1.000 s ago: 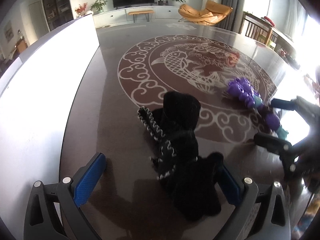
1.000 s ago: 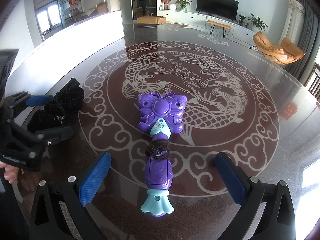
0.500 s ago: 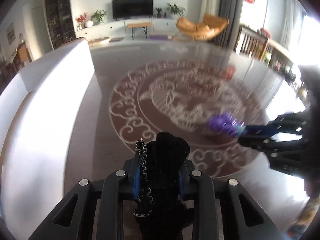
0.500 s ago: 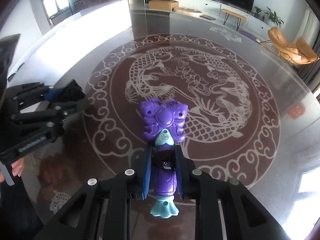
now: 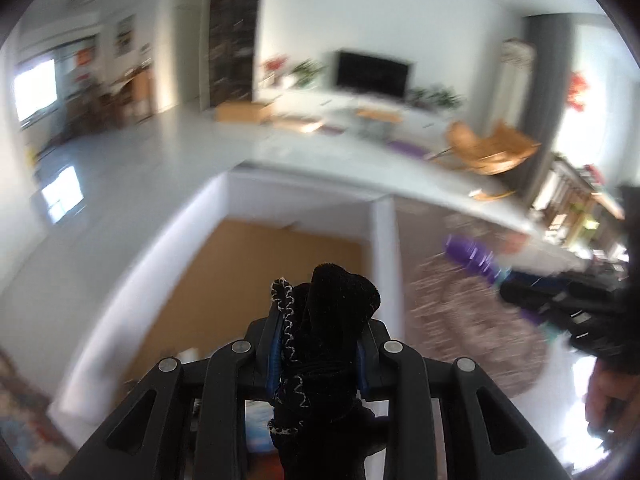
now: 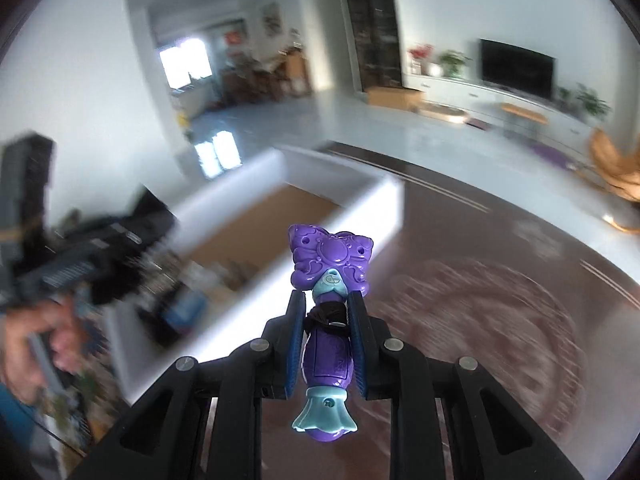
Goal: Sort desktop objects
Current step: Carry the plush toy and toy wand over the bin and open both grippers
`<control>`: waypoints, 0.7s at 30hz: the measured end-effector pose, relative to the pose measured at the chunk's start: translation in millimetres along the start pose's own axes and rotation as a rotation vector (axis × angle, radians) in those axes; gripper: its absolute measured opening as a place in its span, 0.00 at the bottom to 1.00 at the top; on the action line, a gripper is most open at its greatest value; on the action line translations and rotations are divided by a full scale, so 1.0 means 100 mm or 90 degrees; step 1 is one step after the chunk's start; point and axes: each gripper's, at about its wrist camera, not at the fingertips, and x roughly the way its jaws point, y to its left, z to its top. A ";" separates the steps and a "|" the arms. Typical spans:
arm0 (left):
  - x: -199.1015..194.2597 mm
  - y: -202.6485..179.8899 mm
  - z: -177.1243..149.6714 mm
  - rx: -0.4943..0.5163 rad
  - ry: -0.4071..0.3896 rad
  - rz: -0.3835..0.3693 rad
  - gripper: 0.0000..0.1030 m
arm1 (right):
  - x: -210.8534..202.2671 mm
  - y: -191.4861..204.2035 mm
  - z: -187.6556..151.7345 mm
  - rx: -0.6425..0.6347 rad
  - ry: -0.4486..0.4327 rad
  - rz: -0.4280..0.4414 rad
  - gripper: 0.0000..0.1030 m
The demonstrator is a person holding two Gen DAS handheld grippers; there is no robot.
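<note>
Between the blue pads of the left claw (image 5: 318, 354) a black fabric pouch (image 5: 326, 320) with pale zigzag stitching is clamped, held in the air above a white-walled box (image 5: 378, 248) with a tan floor. Over at the right claw (image 6: 325, 342), the pads are clenched on a purple toy wand (image 6: 329, 280) with a butterfly-shaped head and a teal foot, raised above the patterned brown bench (image 6: 500, 304), just beside the box's corner. Both views are motion-blurred.
</note>
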 end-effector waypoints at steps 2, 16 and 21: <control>0.23 0.23 -0.13 -0.014 0.051 0.034 0.27 | 0.37 0.31 0.14 -0.006 0.013 0.025 0.21; 0.29 0.42 -0.62 -0.058 0.009 0.132 0.99 | 1.50 0.84 0.14 -0.035 0.140 -0.013 0.90; 0.08 0.46 -0.63 -0.092 -0.023 0.169 1.00 | 1.26 0.74 0.17 -0.056 0.128 -0.035 0.94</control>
